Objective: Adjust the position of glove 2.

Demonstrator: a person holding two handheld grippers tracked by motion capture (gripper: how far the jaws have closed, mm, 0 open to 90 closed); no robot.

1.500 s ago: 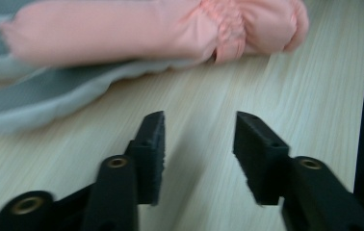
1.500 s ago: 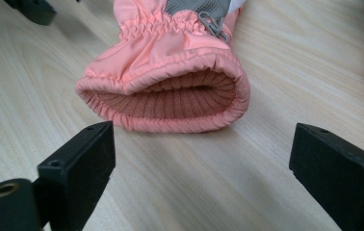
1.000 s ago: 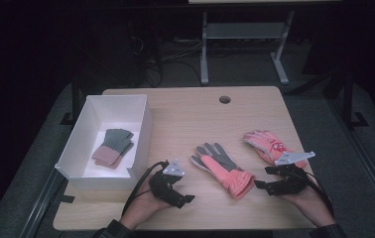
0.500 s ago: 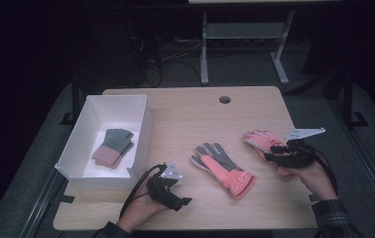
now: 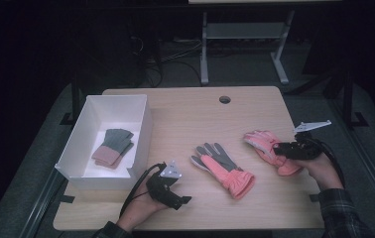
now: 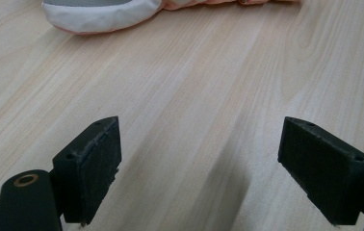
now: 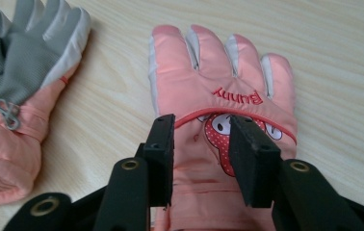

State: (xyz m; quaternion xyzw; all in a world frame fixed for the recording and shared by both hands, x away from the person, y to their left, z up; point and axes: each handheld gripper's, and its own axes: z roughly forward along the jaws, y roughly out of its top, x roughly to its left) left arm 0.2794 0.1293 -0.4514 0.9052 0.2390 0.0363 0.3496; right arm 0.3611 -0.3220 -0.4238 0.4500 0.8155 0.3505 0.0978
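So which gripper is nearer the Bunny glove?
Right. The right gripper is over the Bunny glove, jaws closing astride its back. The left gripper rests near the white box.

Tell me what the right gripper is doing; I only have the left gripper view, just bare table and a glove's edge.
Observer: The right gripper is down on the back of the pink Bunny glove. Its jaws have just been closing with the cloth between them, and the cloth is not visibly pinched.
Operator: Say what the edge in my view belongs to.
Observer: Most likely the second pink glove, which lies grey palm up at mid-table between the two grippers.
Operator: Report what else is on the table.
Observer: A white box stands at the left, with a grey-green and pink pair of gloves inside.
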